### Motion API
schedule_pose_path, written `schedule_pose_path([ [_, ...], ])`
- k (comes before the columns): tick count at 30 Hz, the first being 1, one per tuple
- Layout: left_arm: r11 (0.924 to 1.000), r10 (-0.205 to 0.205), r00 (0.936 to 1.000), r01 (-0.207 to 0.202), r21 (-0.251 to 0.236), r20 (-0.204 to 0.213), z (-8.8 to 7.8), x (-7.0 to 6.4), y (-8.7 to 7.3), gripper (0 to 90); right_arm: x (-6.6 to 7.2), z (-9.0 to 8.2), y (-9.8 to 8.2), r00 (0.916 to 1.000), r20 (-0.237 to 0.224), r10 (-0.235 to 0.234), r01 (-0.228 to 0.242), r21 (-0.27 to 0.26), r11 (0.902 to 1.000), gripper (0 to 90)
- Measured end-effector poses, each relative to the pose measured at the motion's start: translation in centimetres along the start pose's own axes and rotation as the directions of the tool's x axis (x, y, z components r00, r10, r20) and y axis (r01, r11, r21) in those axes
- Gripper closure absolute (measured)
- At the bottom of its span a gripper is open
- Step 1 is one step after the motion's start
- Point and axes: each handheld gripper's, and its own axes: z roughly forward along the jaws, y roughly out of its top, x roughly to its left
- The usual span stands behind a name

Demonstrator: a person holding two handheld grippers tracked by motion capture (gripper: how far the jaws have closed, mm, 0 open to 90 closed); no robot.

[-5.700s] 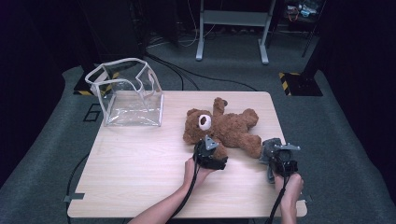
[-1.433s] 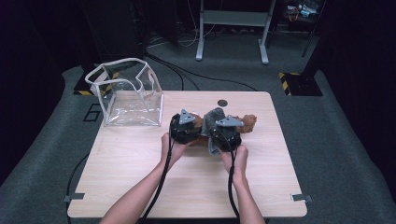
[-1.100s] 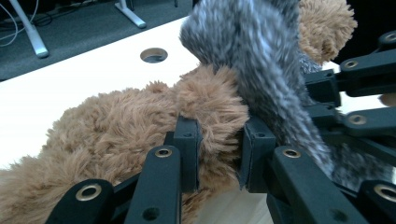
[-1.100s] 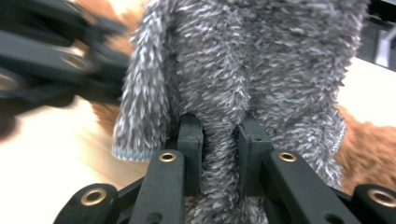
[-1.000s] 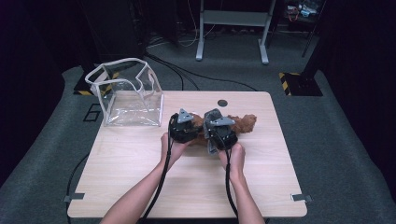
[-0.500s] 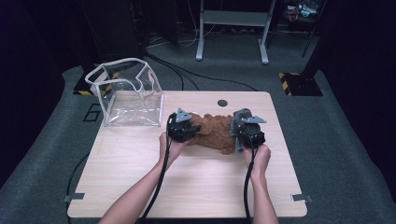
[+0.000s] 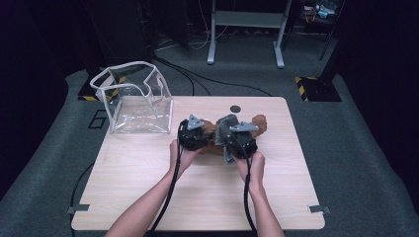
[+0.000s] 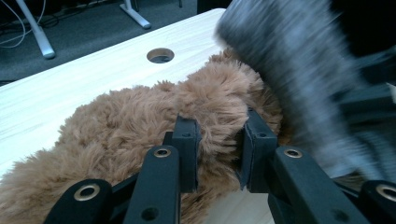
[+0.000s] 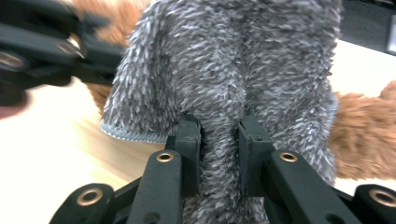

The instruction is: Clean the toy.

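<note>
A brown teddy bear lies on the wooden table, mostly hidden under both grippers. My left gripper is shut on a tuft of the bear's fur, pinched between its pads. My right gripper is shut on a grey fuzzy cloth, which hangs over the bear's middle. The same grey cloth rises blurred just right of the left gripper's jaws. In the right gripper view the bear's fur shows behind the cloth, and the left gripper sits at upper left.
A clear plastic bag with a white rim stands open at the table's back left corner. A round hole is in the tabletop behind the bear. Metal desk legs and cables lie on the floor beyond.
The right gripper swung out to the right with the grey cloth half a second ago and has come back left over the bear. The left gripper has stayed put on the fur.
</note>
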Motion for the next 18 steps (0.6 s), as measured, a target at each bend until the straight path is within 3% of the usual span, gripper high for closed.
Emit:
schedule_pose_path([
  [4, 0.9999, 0.003, 1.0000, -0.003, 0.010, 0.001, 0.0, 0.2, 0.0, 71.6, -0.9, 1.1, -0.6, 0.9995, 0.019, 0.024, -0.025, 0.022, 0.9995, 73.9],
  [9, 0.9999, 0.000, 1.0000, 0.000, 0.010, -0.001, 0.0, 0.3, -0.1, 71.6, -2.3, 0.7, -1.3, 0.9968, 0.075, 0.026, -0.028, 0.022, 0.9994, 73.9],
  [15, 1.0000, -0.003, 1.0000, 0.003, 0.006, -0.004, 0.2, 0.2, -0.1, 71.6, -5.2, 0.4, -2.5, 0.9879, 0.140, 0.066, -0.074, 0.053, 0.9959, 73.6],
  [18, 1.0000, -0.003, 1.0000, 0.003, 0.007, -0.007, 0.2, 0.2, -0.1, 71.3, -6.9, 0.4, -3.2, 0.9789, 0.182, 0.092, -0.108, 0.077, 0.9912, 73.4],
])
